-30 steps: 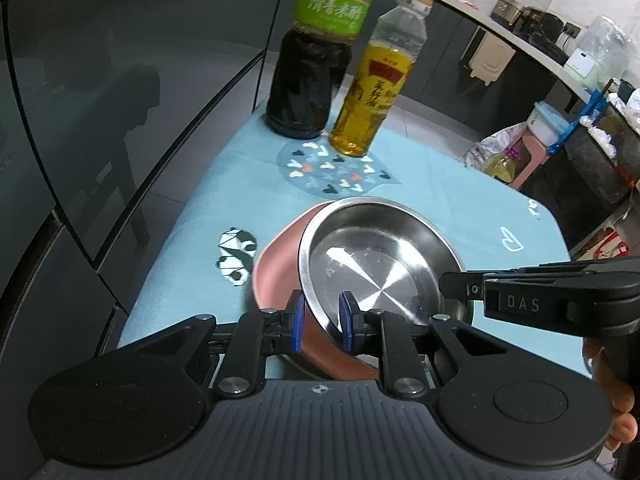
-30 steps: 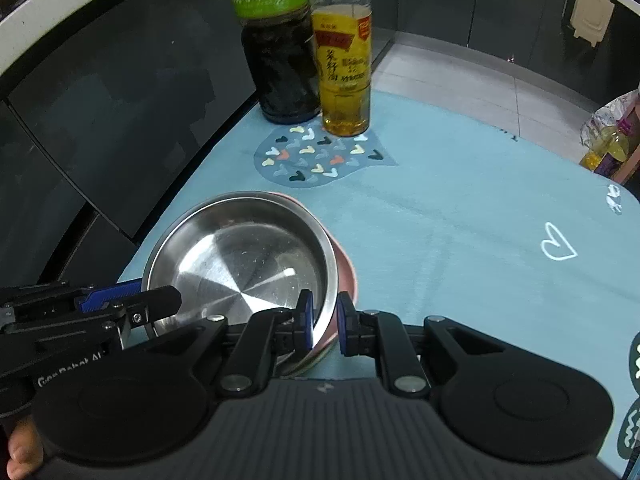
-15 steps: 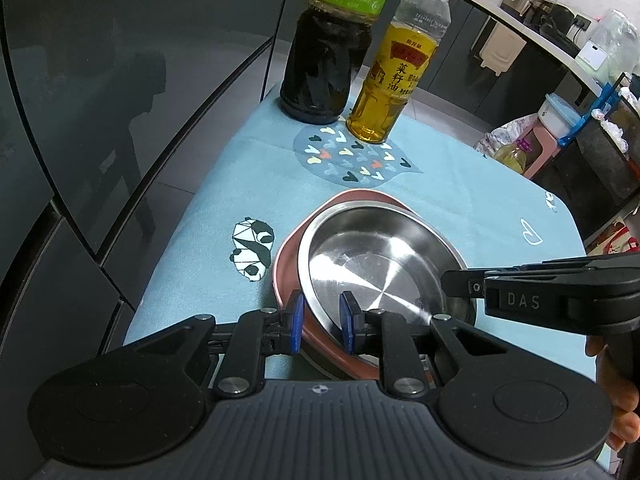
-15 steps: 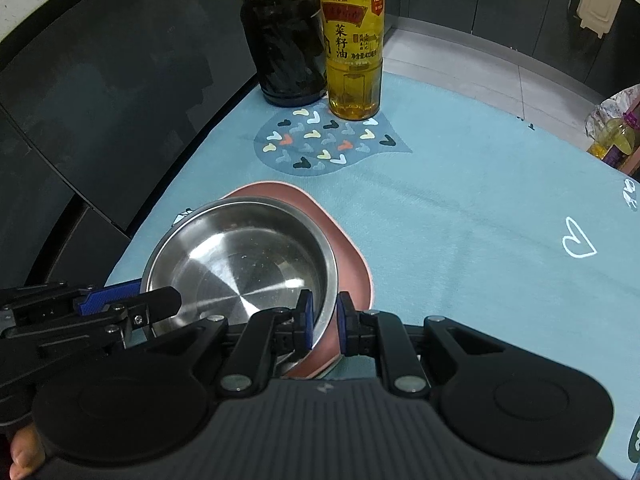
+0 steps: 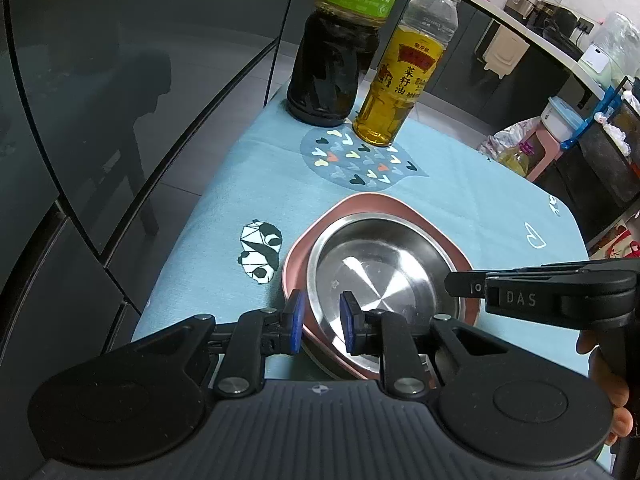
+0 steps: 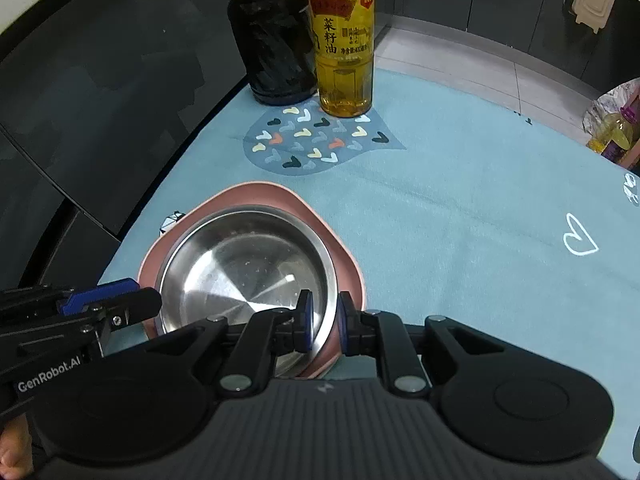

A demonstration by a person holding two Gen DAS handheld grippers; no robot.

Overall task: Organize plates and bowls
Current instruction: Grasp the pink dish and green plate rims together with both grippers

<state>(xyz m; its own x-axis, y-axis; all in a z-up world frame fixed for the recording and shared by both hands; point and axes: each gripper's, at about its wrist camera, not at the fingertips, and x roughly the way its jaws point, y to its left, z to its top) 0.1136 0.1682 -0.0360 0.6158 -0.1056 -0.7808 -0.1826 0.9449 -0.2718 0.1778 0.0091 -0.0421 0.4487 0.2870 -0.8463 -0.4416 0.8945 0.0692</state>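
Note:
A steel bowl sits inside a pink plate on the blue tablecloth; both also show in the right wrist view, bowl and plate. My left gripper straddles the near left rim of bowl and plate, its jaws a little apart. My right gripper straddles the near right rim of both, its jaws also slightly apart. Whether the pads still press the rims is hard to tell.
A dark vinegar bottle and a yellow oil bottle stand at the table's far end by a heart-patterned mat. Dark glass cabinets run along the left. The table edge lies just left of the plate.
The stacked bowl and plate came down from a tilted, lifted pose to lie flat on the cloth. Both grippers' jaws widened slightly around the rims.

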